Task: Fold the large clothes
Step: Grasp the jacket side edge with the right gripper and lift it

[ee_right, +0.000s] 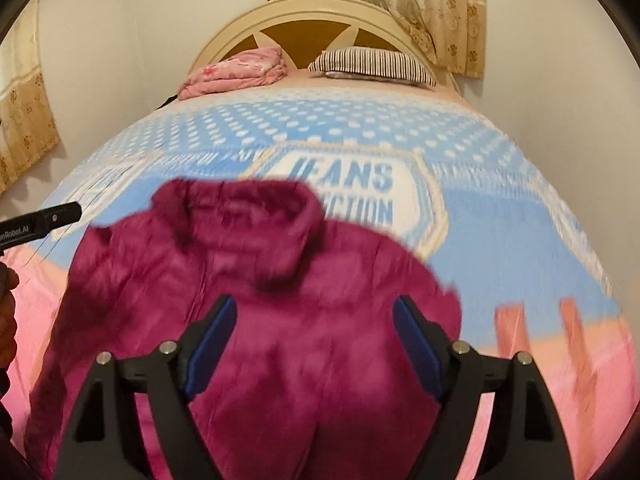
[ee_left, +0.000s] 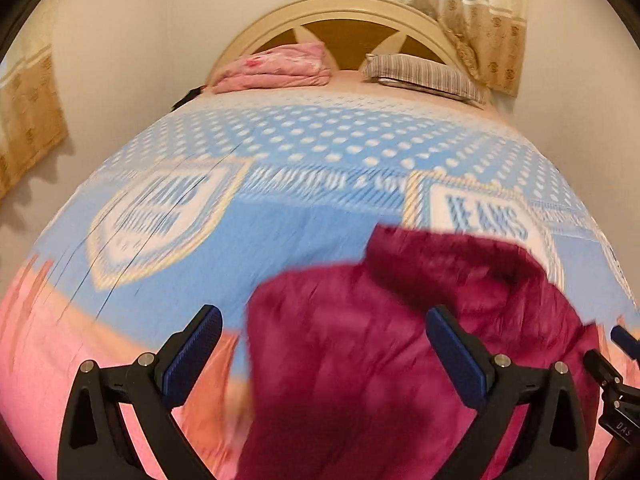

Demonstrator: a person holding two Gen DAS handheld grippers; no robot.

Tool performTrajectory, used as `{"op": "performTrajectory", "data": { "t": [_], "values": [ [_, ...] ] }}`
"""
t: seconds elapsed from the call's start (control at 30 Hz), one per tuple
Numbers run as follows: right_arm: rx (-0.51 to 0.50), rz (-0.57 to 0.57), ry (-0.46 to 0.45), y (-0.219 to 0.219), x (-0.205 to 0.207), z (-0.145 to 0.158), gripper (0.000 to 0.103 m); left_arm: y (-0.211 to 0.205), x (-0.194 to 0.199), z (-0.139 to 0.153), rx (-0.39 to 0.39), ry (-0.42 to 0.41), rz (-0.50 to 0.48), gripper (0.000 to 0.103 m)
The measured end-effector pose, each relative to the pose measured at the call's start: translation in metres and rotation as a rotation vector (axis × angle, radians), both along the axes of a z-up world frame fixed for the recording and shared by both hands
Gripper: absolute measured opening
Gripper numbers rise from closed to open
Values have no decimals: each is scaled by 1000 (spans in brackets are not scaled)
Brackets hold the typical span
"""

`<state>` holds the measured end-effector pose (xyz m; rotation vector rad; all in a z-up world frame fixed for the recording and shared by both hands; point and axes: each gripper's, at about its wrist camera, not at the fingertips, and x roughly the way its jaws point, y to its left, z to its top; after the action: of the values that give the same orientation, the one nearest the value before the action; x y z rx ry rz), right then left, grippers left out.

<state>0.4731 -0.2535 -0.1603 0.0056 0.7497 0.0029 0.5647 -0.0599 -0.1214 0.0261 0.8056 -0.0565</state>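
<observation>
A magenta fleece hooded jacket [ee_left: 400, 344] lies on the bed's blue and pink blanket [ee_left: 304, 224], its hood toward the headboard. My left gripper [ee_left: 324, 316] hovers over the jacket's left part, open, with nothing pressed between its blue pads. In the right wrist view the jacket [ee_right: 260, 280] fills the lower middle, with a zip line down its front. My right gripper [ee_right: 314, 302] is open above the jacket's body, gripping nothing. A black finger of the left gripper [ee_right: 52, 216] juts in at the left edge, with a hand [ee_right: 6, 304] below it. Both views are blurred.
At the head of the bed lie a folded pink quilt [ee_left: 276, 68] and a striped pillow [ee_left: 424, 76] against a cream headboard [ee_left: 340, 12]. Beige curtains [ee_left: 472, 16] hang behind and at the left. White walls flank the bed on both sides.
</observation>
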Motion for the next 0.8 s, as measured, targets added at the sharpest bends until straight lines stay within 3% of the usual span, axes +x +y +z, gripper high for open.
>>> {"op": "performTrajectory", "data": {
  "t": [0.17, 0.37, 0.43, 0.47, 0.5, 0.53, 0.57, 0.6, 0.63, 0.8],
  "values": [
    [-23, 12, 35, -3, 61, 4, 82, -32, 77, -15, 53, 76, 7, 102],
    [-65, 49, 116, -2, 112, -20, 81, -57, 110, -54, 168, 144, -71, 102],
    [-96, 73, 139, 0, 120, -28, 70, -57, 108, -60, 183, 129, -84, 96],
    [-105, 87, 155, 0, 123, -33, 64, -58, 107, -62, 183, 131, -101, 80],
    [-117, 99, 174, 0, 125, -37, 46, -59, 105, -66, 182, 147, -125, 55],
    [-127, 107, 185, -2, 125, -40, 29, -59, 104, -69, 171, 163, -145, 41],
    [-136, 115, 185, -3, 123, -42, 24, -58, 103, -70, 157, 176, -163, 17],
    [-142, 118, 175, -4, 120, -41, 14, -57, 100, -70, 156, 173, -166, 14],
    [-147, 120, 164, -5, 117, -39, 11, -55, 94, -66, 163, 149, -165, 14],
    [-189, 137, 98, -7, 91, -25, 8, -43, 62, -50, 156, 55, -194, 9]
  ]
}}
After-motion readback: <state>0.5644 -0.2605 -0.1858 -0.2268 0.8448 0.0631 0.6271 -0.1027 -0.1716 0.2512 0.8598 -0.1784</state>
